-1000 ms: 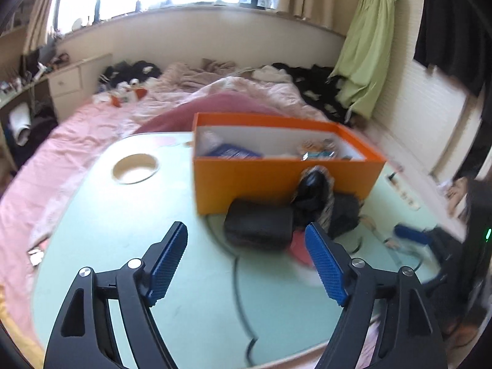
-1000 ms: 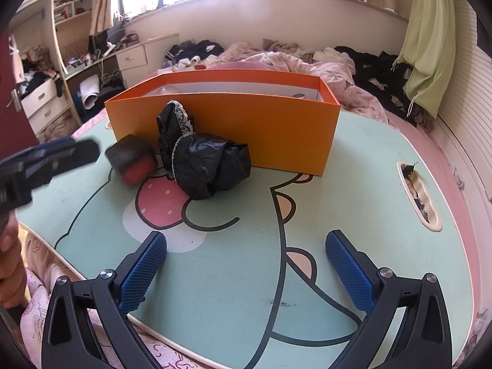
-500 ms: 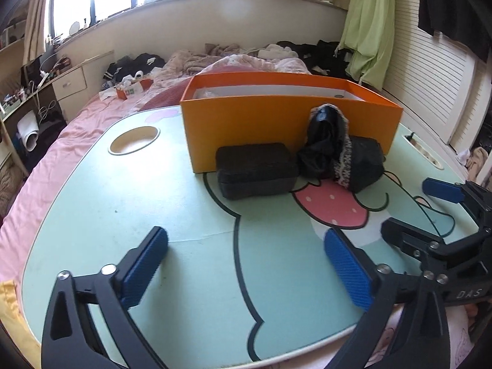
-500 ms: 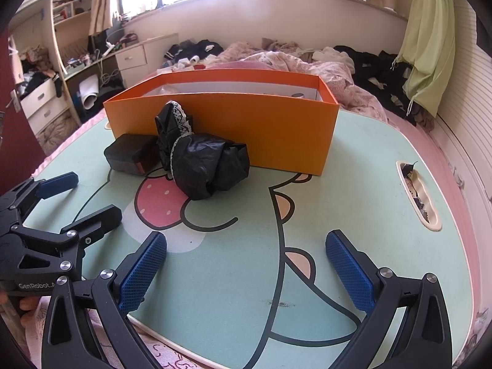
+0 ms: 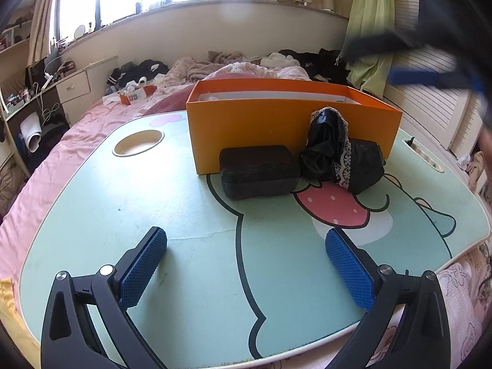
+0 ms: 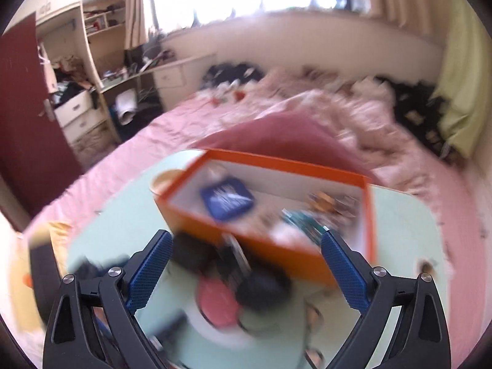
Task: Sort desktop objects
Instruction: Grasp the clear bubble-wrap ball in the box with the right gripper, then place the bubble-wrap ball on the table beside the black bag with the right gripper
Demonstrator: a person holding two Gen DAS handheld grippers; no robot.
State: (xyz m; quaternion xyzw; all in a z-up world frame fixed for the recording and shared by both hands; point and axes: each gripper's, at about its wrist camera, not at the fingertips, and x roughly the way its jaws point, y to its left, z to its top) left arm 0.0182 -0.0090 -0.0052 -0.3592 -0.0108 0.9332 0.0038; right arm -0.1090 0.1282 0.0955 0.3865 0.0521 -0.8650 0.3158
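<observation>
An orange box (image 5: 292,123) stands on a mint cartoon lap table (image 5: 153,209). A black case (image 5: 259,170) and a black lace-trimmed pouch (image 5: 341,160) lie against its front wall. My left gripper (image 5: 246,264) is open and empty, low over the table's near part. My right gripper (image 6: 246,270) is open and empty, raised above the table; its view is blurred and looks down on the box (image 6: 276,203), which holds a blue packet (image 6: 227,200) and other small items. The right gripper also shows as a blur at the left wrist view's top right (image 5: 424,77).
The table has a round cup hole (image 5: 138,143) at the left and a slot (image 5: 426,153) at the right. It sits on a pink bed (image 5: 61,160) strewn with clothes. A desk with drawers (image 5: 70,86) stands at the far left.
My right gripper has lifted quickly from the table's front edge to high above the box. My left gripper has stayed open and edged slightly closer to the black case.
</observation>
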